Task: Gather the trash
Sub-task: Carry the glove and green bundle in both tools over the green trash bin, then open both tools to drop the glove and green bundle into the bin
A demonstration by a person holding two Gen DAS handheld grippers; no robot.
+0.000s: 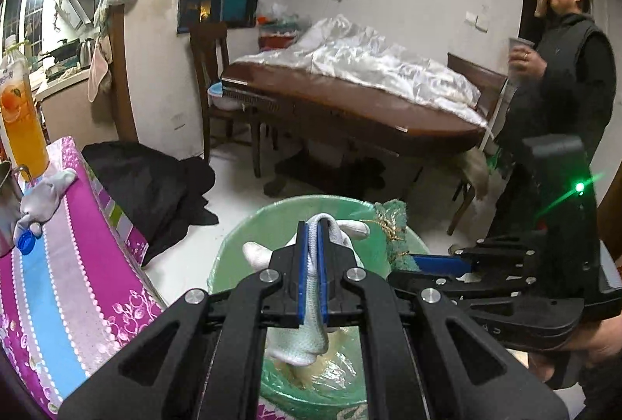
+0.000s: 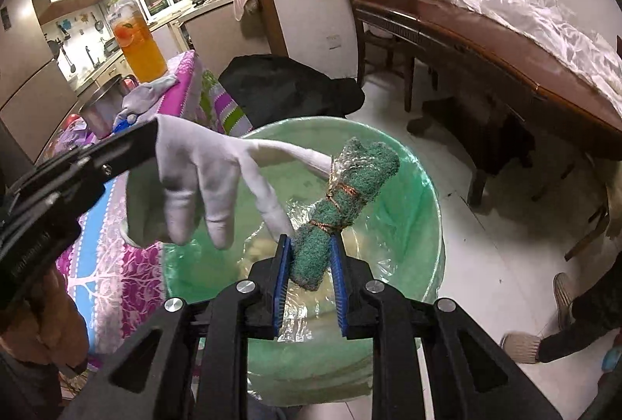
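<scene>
My left gripper [image 1: 313, 225] is shut on a white cloth glove [image 1: 311, 334], which hangs over a bin lined with a green bag [image 1: 229, 264]. In the right wrist view the glove [image 2: 194, 163] dangles from the left gripper above the bin [image 2: 423, 187]. My right gripper [image 2: 311, 241] is shut on a rolled green scouring pad [image 2: 350, 198] tied with copper wire, held over the bin's mouth. The pad's end [image 1: 390, 222] and the right gripper [image 1: 439, 262] also show in the left wrist view. Pale scraps lie at the bin's bottom.
A table with a pink and blue striped cloth [image 1: 66, 264] stands left of the bin, bearing a grey glove [image 1: 42, 194], a blue cap [image 1: 27, 241] and an orange drink bottle [image 1: 19, 117]. A dark wooden table [image 1: 350, 101] and a standing person [image 1: 563, 70] are behind. Black cloth [image 1: 151, 179] lies on the floor.
</scene>
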